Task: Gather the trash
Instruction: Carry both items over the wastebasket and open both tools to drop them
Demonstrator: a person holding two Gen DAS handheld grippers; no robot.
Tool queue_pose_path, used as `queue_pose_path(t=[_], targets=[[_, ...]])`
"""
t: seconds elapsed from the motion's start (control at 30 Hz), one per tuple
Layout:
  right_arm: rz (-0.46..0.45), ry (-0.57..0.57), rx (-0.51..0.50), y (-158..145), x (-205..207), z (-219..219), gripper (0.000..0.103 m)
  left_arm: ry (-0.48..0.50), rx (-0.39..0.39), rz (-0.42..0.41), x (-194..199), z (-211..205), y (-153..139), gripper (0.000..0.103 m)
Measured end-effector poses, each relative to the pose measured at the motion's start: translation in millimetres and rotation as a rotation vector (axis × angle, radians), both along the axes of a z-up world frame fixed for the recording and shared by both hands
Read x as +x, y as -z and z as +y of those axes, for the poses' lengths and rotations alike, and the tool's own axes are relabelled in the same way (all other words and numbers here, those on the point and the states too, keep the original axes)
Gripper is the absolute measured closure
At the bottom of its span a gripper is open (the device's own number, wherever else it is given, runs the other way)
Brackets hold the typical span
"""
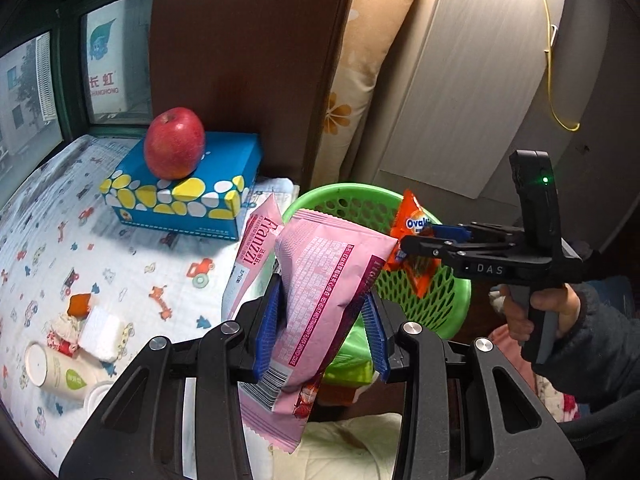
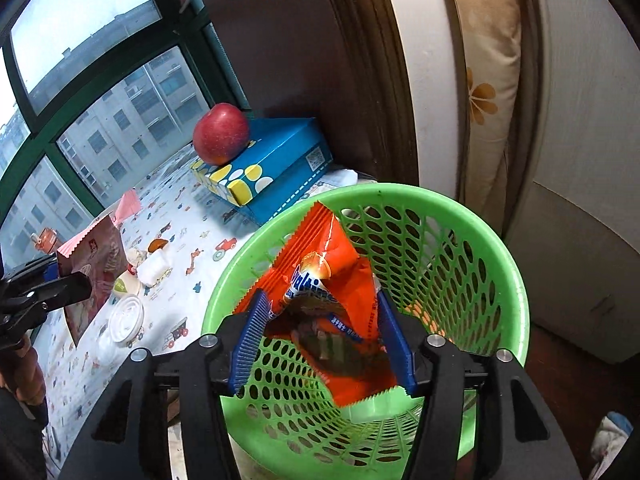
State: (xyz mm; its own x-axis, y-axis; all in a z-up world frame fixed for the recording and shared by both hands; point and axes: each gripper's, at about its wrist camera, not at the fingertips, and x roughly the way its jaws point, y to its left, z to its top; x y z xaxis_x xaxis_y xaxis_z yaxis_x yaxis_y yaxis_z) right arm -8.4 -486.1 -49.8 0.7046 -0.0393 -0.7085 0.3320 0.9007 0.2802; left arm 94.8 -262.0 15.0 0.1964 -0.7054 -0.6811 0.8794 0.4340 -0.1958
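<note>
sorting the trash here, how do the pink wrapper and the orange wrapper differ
The pink wrapper is longer and clamped in the left tool, short of the green basket. The orange wrapper is shorter, over the basket, between the right tool's parted pads. Both have zigzag ends.

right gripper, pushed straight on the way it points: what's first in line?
Likely the orange wrapper loose between the right gripper's open fingers, then the green basket's mesh inside. Depth is unclear.

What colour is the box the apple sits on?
The box is blue with yellow and white pebble-like spots along its edge; the left wrist view shows it best.
</note>
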Motion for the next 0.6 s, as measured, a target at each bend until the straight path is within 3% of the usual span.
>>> queue_pose_path(t=[0.6], targets=[[-0.048,0.076,0.025,-6,-42,-31,0.033,0.055,0.049,0.109,-13,-83,39,0.061]])
